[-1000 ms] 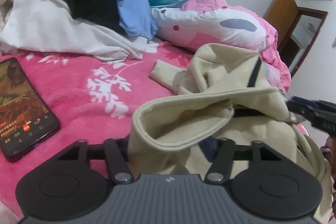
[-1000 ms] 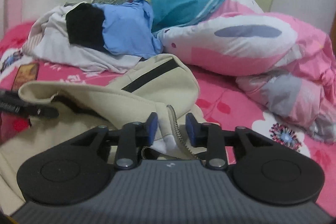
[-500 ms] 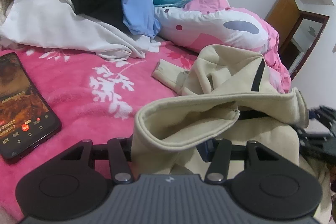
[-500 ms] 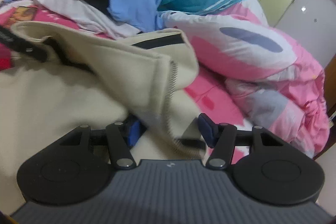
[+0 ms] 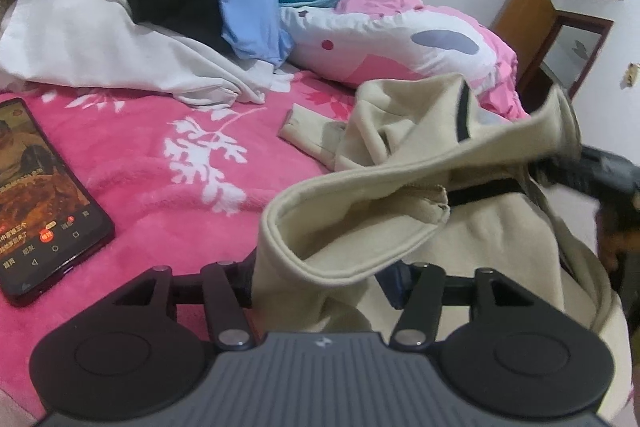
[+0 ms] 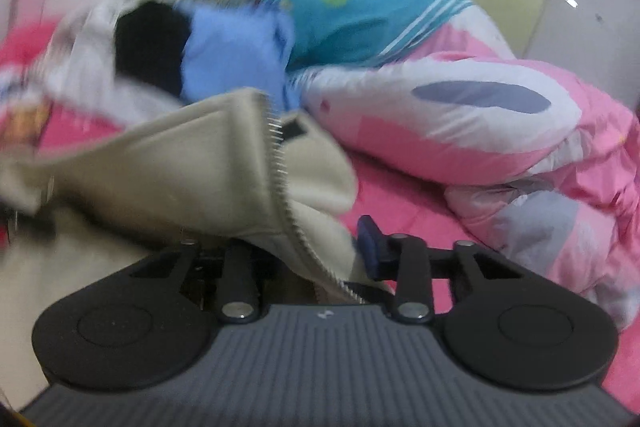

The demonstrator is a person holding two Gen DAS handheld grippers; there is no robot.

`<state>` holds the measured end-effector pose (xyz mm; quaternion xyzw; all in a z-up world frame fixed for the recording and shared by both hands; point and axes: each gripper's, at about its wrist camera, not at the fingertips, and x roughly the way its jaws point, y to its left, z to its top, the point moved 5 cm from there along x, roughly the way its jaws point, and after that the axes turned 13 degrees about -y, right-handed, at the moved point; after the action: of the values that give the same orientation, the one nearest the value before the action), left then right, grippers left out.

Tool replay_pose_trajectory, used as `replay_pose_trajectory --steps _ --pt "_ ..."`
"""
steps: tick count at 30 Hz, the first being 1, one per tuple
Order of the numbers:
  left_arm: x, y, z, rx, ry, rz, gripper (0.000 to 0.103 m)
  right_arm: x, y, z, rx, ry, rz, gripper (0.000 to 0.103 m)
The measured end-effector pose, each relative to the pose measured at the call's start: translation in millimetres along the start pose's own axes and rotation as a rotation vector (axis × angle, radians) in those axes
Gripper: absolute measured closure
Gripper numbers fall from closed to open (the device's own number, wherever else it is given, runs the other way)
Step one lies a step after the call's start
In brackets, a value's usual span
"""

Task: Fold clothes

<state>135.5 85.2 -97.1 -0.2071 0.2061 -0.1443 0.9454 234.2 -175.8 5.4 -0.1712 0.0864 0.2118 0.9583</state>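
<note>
My phone (image 5: 38, 203) lies at the near left on the pink bedspread (image 5: 168, 163), screen lit. Along its lower part run lines of small Chinese characters, too small and skewed for me to read. There's an orange round badge near the bottom, and a row of navigation icons: a triangle, a circle, a square. On each of my tongs' grey housings sits a small pale logo mark, no letters. Nothing else carries writing.
</note>
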Motion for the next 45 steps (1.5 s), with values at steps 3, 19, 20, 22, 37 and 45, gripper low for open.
replay_pose_trajectory --steps 3,19,20,22,37,45 --pt "-1 -1 -4 -0.007 0.017 -0.01 0.036 23 3 -7 -0.015 0.045 -0.001 0.071" --pt "-18 -29 30 0.013 -0.117 0.013 0.083 -23 -52 65 0.349 -0.304 -0.232 0.099" --pt "-25 -36 45 0.028 -0.167 0.001 0.084 -35 -58 71 0.368 -0.332 -0.25 0.099" --pt "-40 -52 76 0.062 -0.259 -0.026 0.084 -61 -71 82 0.39 -0.389 -0.286 0.099" --pt "-171 -226 244 0.327 -0.763 -0.282 0.084 -324 -106 208 0.334 -0.927 -0.491 0.099" --pt "-238 -297 277 0.388 -0.922 -0.388 0.084 -432 -97 246 0.273 -1.092 -0.556 0.099"
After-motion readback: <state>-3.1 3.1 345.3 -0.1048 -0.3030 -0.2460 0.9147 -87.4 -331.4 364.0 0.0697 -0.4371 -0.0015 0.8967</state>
